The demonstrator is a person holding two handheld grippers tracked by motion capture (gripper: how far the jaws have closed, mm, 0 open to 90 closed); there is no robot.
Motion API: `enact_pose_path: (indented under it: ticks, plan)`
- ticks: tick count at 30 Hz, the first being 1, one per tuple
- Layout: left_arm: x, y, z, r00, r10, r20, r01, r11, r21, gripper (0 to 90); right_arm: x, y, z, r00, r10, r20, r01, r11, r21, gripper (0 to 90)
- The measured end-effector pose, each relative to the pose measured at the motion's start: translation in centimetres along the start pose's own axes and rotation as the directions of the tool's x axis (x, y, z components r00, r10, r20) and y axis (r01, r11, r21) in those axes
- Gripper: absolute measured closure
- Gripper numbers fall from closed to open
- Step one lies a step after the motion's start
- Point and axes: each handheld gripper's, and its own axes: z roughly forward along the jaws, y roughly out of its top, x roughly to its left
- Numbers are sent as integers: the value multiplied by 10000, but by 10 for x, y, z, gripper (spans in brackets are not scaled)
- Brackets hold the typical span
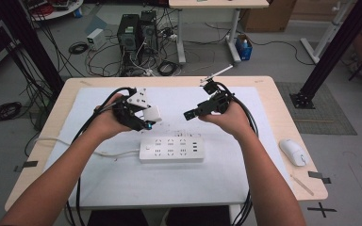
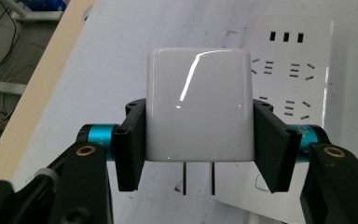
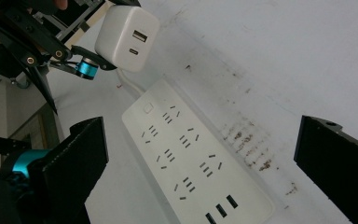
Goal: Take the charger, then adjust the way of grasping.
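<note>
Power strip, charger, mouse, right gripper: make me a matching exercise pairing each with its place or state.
1 power strip
2 white charger
3 mouse
4 right gripper

A clamped in the left gripper, prongs pointing down
B jaws wide apart, nothing between them
C flat on the white mat
D on bare wood at the table's right edge

Pairs: 1-C, 2-A, 3-D, 4-B

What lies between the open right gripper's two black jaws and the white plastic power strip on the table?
Nothing: in the right gripper view the right gripper hangs above the white power strip, only air between.
</note>
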Motion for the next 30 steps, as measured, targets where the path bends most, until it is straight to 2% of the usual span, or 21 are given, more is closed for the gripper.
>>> enact_pose_path:
  ticks: [6, 10, 11, 17, 20, 27, 30]
  plan:
    - [3, -1, -2, 10000, 11, -38, -11, 10000, 18, 425, -1, 2, -6, 9998, -6, 191, 6, 10000, 10, 21]
    - [2, 0, -3, 10000, -42, -83, 42, 10000, -41, 425, -2, 3, -10, 9999, -6, 145, 8, 9999, -141, 21]
    - [2, 2, -3, 9999, 124, -53, -124, 9999, 22, 425, -2, 3, -10, 9999, -19, 109, 21, 9998, -173, 21]
    - [-2, 8, 0, 9996, 268, 48, -267, 9995, -194, 425, -4, 5, -6, 10000, 39, 37, -38, 9999, -126, 21]
    - [-5, 11, 3, 9988, 479, 105, -475, 9984, -295, 425, -3, 6, -3, 10000, 3, -10, -3, 9999, -127, 21]
    - [-11, 16, 5, 9982, 578, 135, -571, 9972, -474, 425, 4, 8, 2, 9998, 36, -176, -39, 9998, -184, 21]
    - [-13, 17, 7, 9975, 704, 62, -701, 9966, -435, 425, 5, 8, 4, 9990, 186, -399, -198, 9993, -304, 21]
